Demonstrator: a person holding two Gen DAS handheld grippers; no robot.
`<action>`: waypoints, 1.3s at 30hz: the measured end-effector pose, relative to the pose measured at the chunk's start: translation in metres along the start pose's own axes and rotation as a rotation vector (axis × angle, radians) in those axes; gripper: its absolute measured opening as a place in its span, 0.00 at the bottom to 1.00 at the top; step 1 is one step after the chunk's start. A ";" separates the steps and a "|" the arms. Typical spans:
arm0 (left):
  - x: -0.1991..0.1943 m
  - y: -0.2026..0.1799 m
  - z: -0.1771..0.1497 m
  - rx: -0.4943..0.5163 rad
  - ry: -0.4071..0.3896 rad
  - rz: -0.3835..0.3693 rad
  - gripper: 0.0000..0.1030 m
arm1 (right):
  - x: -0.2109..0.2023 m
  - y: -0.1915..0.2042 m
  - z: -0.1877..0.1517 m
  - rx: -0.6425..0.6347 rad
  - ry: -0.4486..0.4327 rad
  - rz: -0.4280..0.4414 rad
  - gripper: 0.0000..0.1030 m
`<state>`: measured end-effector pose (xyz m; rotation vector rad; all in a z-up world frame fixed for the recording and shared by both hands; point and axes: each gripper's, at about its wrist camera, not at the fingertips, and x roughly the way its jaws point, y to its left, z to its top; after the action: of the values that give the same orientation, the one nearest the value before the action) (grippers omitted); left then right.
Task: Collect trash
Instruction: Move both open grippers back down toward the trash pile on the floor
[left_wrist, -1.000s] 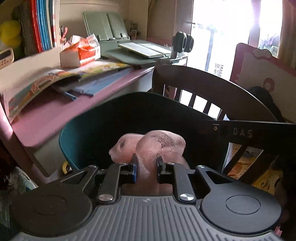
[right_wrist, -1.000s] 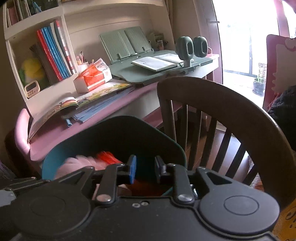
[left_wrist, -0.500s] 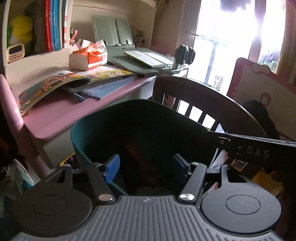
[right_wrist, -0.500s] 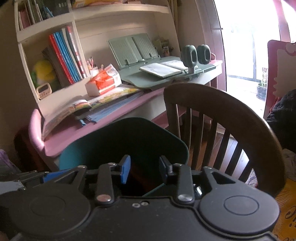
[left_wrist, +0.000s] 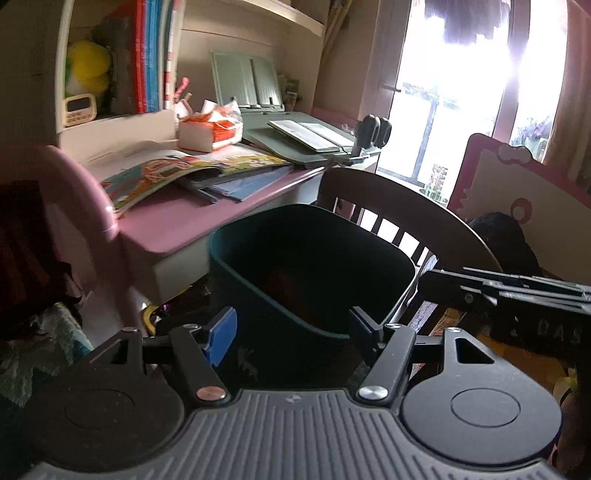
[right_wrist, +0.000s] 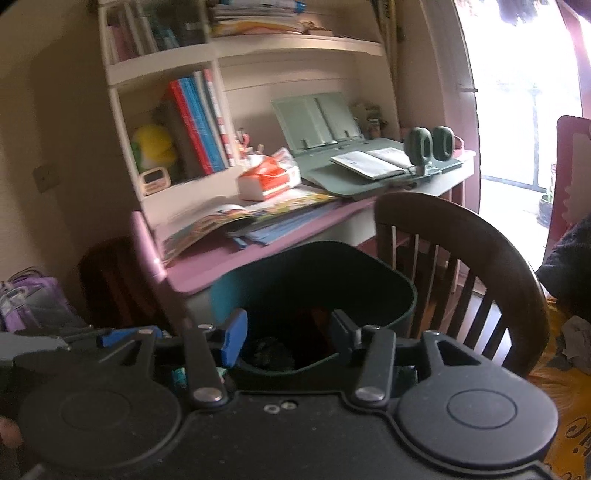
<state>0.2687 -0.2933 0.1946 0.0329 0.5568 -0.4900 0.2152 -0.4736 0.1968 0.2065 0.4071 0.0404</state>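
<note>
A dark teal trash bin (left_wrist: 258, 236) stands on the floor between the pink desk and a wooden chair; it also shows in the right wrist view (right_wrist: 402, 291). Its inside is dark, with dim reddish trash (right_wrist: 317, 321) at the bottom. My left gripper (left_wrist: 291, 332) is open and empty, just before the bin's near rim. My right gripper (right_wrist: 288, 334) is open and empty, above the bin's near rim. The right gripper's body (left_wrist: 517, 291) shows at the right of the left wrist view.
A pink desk (right_wrist: 207, 269) holds open picture books (right_wrist: 236, 218), a tissue pack (right_wrist: 267, 177) and a green book stand (right_wrist: 332, 140). A dark wooden chair (right_wrist: 480, 251) stands right of the bin. A purple bag (right_wrist: 29, 299) lies at the left.
My left gripper opened and let go of the pink crumpled trash, which dropped into the bin. My right gripper also opened. Both grippers have pulled back and up from the bin.
</note>
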 end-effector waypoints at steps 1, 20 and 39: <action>-0.008 0.003 -0.002 -0.001 -0.005 0.002 0.64 | -0.005 0.006 -0.002 -0.005 0.001 0.008 0.49; -0.130 0.134 -0.083 -0.108 -0.025 0.123 0.64 | -0.024 0.165 -0.067 -0.131 0.070 0.223 0.53; -0.115 0.294 -0.248 -0.257 0.101 0.280 0.96 | 0.103 0.262 -0.231 -0.096 0.376 0.282 0.55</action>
<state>0.1943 0.0568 0.0129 -0.1094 0.6985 -0.1422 0.2189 -0.1652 0.0038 0.1600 0.7467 0.3800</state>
